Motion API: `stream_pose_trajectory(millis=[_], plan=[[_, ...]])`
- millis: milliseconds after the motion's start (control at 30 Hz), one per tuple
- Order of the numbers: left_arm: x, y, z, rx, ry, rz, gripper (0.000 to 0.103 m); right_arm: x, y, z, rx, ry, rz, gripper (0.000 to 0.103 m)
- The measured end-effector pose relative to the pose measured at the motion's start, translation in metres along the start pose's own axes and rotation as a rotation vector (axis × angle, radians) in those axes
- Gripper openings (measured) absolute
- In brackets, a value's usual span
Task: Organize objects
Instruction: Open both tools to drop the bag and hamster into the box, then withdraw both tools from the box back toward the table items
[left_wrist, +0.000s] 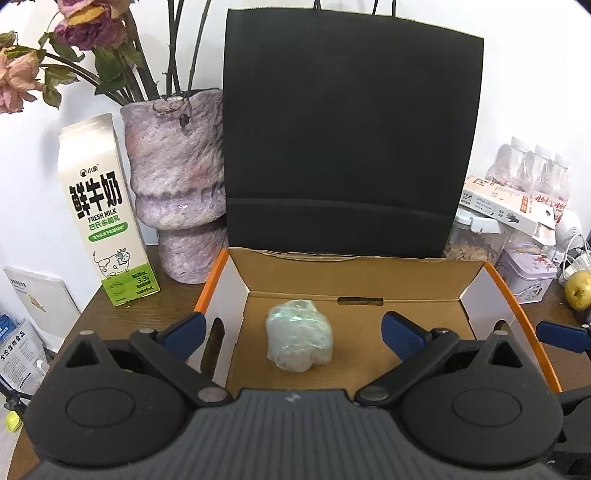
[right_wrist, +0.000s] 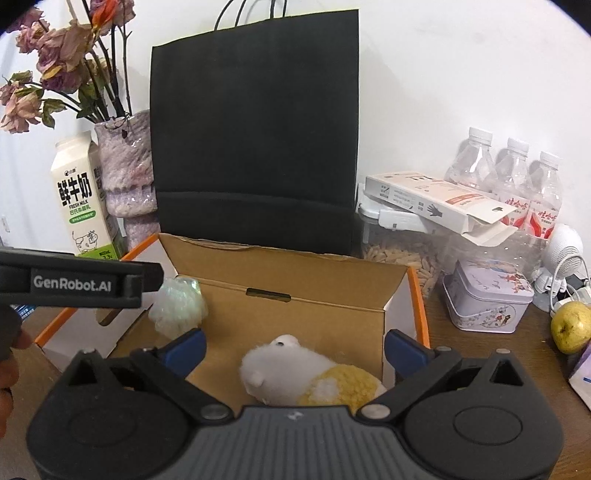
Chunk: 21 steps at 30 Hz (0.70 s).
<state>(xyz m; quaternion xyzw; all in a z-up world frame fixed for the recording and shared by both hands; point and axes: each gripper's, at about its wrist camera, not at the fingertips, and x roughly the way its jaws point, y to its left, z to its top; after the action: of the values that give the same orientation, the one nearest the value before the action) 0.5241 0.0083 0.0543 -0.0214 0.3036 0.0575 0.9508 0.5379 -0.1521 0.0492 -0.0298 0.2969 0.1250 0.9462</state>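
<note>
An open cardboard box (left_wrist: 362, 273) with orange edges stands on the wooden table; it also shows in the right wrist view (right_wrist: 295, 273). A pale plastic-wrapped bundle (left_wrist: 300, 339) lies on the box floor, also seen in the right wrist view (right_wrist: 177, 306). A white and yellow plush toy (right_wrist: 306, 373) lies in the box on the right side. My left gripper (left_wrist: 295, 330) is open, its blue fingertips either side of the bundle, above it. My right gripper (right_wrist: 295, 347) is open, its fingertips either side of the plush toy. The left gripper's body (right_wrist: 74, 282) crosses the right wrist view.
A black paper bag (left_wrist: 347, 140) stands behind the box. A milk carton (left_wrist: 103, 218) and a purple vase (left_wrist: 177, 184) with dried flowers stand at left. At right are water bottles (right_wrist: 509, 184), a glove box (right_wrist: 439, 203), a tin (right_wrist: 487, 299), a yellow-green fruit (right_wrist: 570, 325).
</note>
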Motion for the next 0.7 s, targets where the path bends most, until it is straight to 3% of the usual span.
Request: stream_pose_trajectory(millis=[700], plan=[[-0.086,0.004,-0.020,0.003,-0.056,0.005,0.103,-0.079,0.014,-0.014,-0.023,-0.042,0.014,0.103]])
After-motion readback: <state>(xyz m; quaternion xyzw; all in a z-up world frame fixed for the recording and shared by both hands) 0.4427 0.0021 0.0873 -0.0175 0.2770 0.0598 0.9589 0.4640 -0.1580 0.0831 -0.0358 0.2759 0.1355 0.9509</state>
